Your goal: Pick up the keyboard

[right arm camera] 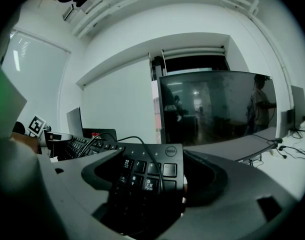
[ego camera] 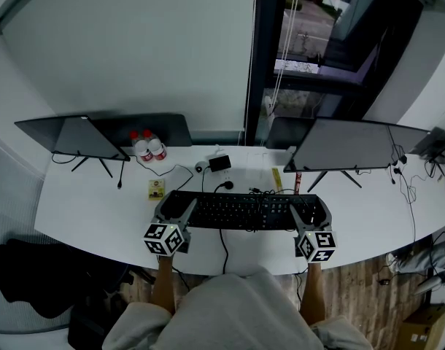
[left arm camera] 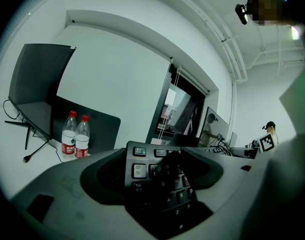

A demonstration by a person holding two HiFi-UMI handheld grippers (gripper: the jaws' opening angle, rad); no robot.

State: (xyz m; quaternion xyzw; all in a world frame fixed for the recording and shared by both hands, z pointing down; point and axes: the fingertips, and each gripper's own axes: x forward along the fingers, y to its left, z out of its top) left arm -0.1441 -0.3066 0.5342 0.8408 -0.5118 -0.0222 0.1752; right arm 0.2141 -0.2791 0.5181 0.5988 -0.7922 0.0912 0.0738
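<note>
White bench under a pale wall and a dark window, with both tools on the keyboard.

The left tool (ego camera: 180, 208) has its jaws closed on the left end of the keyboard (ego camera: 244, 211), where the Esc key is, and the right tool (ego camera: 304, 210) grips the right end, at the number pad. The keyboard is at the lower centre of the head view, near the front edge of the bench (ego camera: 84, 210). Just behind it, to the left, lies a small yellow box (ego camera: 157, 189). Further back stand two red-capped bottles (ego camera: 148, 146). One dark monitor (ego camera: 80, 137) is at the left of the frame and a second monitor (ego camera: 354, 146) at the right.
</note>
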